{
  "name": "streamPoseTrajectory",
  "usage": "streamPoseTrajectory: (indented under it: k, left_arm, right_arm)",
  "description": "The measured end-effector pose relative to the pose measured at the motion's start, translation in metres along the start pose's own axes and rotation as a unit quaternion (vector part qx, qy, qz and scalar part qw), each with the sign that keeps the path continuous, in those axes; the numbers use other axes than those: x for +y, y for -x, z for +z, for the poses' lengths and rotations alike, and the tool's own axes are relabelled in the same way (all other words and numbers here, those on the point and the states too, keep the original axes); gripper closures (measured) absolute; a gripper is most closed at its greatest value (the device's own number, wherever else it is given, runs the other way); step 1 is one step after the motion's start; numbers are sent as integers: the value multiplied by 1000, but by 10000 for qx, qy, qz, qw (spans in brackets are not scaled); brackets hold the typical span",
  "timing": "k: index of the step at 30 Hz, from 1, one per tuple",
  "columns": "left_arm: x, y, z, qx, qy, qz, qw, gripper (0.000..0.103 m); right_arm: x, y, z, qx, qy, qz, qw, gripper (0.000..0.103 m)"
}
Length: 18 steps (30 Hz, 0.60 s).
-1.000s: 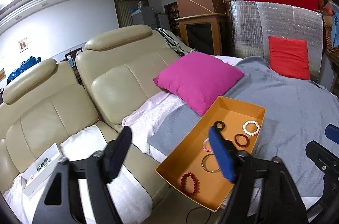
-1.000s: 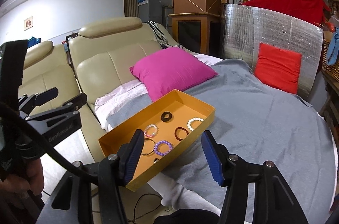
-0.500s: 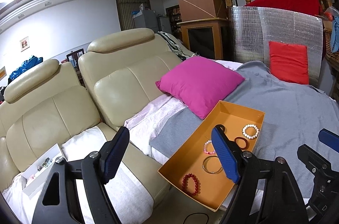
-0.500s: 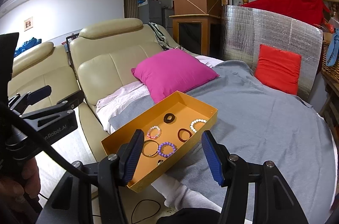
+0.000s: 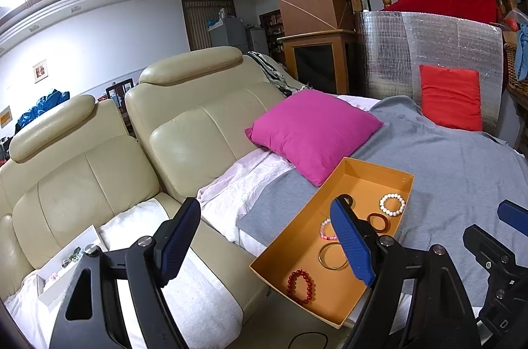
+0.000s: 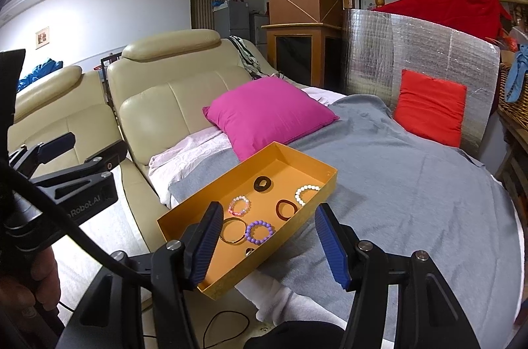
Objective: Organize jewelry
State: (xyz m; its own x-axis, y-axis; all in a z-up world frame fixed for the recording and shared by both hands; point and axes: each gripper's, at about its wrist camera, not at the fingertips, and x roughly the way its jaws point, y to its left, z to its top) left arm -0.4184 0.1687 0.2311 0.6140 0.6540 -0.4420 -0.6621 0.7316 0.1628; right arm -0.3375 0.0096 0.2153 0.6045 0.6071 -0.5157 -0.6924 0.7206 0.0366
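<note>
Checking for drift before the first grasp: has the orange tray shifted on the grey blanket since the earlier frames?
No. The orange tray sits at the same spot beside the magenta pillow; only the cameras have shifted slightly.

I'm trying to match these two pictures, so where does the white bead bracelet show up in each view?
Left wrist view: white bead bracelet lies at the far right end of the orange tray.
Right wrist view: bracelet lies by the tray's right wall.
Shared landmark: the pink pillow behind the tray.

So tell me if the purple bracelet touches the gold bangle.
Apart. The right wrist view shows orange tray floor between the purple bracelet and the gold bangle.
</note>
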Motion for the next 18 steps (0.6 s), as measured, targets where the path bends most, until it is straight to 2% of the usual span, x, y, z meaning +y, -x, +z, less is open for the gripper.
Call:
streamPoseTrajectory:
  k: [18]
  left_arm:
    - [1, 6, -2, -10, -39, 0, 10000, 22]
  right_arm:
    - [-1, 6, 0, -39, -65, -42, 10000, 40]
